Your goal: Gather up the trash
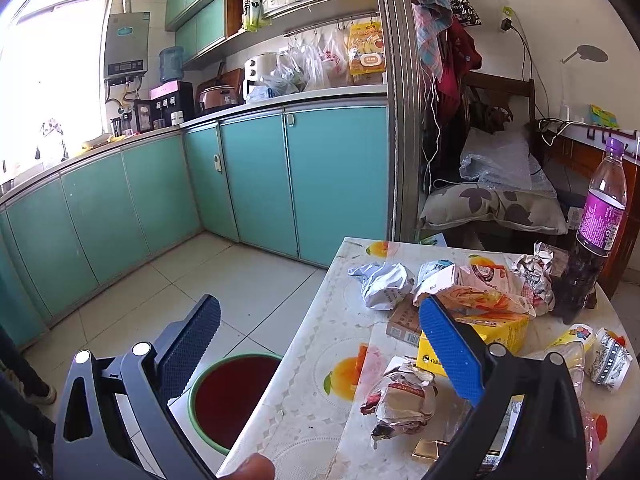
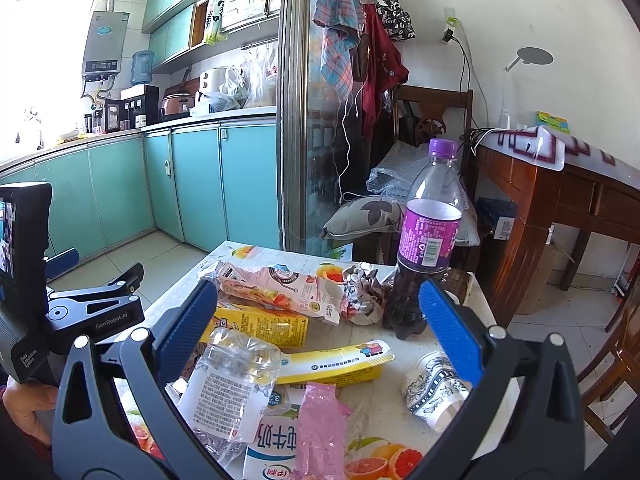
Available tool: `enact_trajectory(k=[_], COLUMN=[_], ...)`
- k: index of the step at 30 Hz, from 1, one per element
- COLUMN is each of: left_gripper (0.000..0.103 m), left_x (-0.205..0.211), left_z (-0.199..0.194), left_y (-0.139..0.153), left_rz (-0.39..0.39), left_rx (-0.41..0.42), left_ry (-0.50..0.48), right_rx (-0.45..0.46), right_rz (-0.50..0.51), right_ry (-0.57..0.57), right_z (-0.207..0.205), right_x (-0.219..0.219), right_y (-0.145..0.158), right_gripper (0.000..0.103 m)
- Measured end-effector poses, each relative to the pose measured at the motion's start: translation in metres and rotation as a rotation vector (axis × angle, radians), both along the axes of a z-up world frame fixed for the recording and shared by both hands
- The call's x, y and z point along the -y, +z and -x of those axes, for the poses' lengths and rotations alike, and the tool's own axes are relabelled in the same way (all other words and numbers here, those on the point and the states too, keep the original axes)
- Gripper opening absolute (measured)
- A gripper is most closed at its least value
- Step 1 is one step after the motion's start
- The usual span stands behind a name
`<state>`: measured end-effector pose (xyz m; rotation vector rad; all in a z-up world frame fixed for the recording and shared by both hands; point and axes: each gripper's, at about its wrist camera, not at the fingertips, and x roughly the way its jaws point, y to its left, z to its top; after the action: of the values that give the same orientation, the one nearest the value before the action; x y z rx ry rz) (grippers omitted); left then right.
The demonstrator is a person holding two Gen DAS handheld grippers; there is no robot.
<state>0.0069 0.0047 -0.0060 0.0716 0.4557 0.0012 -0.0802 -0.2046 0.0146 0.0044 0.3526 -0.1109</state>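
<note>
The bin (image 1: 232, 400), green-rimmed with a dark red inside, stands on the floor just beside the table (image 1: 320, 360) and looks empty. The trash lies on the table: crumpled wrappers (image 1: 400, 396), a yellow carton (image 2: 260, 324), a clear crushed bottle (image 2: 232, 376), a milk pack (image 2: 276, 444) printed 牛奶, a paper cup (image 2: 434, 390), and an upright purple-labelled bottle (image 2: 430, 236) part full of dark drink. The left gripper (image 1: 320, 328) is spread wide, holding nothing, over the table's edge; "GenRobot.AI" reads on it. The right gripper (image 2: 316, 308) also gapes wide and empty above the trash

Bright daylight, window (image 1: 52, 76) blown out at left, sharp focus, strong fisheye bending, dark vignetted corners
</note>
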Motion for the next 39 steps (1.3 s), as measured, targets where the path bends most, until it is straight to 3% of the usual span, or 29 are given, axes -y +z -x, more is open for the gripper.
enact_trajectory(k=[39], left_gripper=[0.096], left_x=[-0.0006], left_z=[0.0008], left_y=[0.0002], left_rz=[0.001], left_rx=[0.004], left_ry=[0.006], right_rx=[-0.007], right_rz=[-0.001], right_ry=[0.004], right_z=[-0.0020], right_x=[-0.0032], right_y=[-0.0045], right_gripper=[0.100])
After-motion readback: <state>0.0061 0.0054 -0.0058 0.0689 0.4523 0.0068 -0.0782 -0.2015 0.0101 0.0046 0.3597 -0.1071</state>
